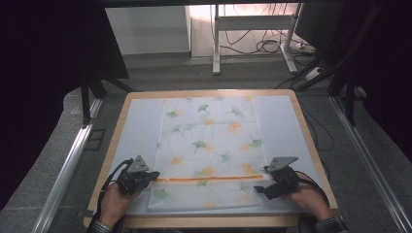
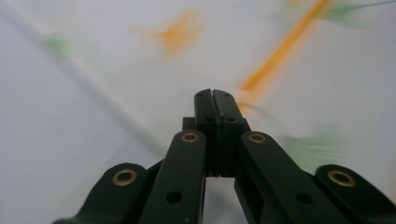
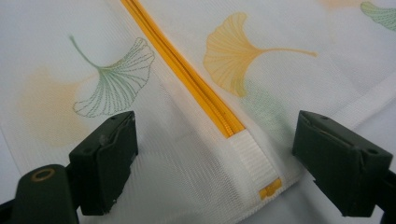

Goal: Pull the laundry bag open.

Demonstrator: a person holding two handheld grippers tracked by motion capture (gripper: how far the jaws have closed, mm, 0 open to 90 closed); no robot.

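Orange zipper (image 3: 187, 74) end between right claw (image 3: 215, 163)

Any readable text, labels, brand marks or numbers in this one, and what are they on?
None. The white mesh zipper bag carries ginkgo-leaf prints and an orange zipper, but no lettering. The small orange tab on its white end tape is blank. The black grippers bear no markings that can be read.

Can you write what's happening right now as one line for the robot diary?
left gripper: shut, at zipper's left end | right gripper: open, jaws straddling zipper's other end | mesh bag: flat on table
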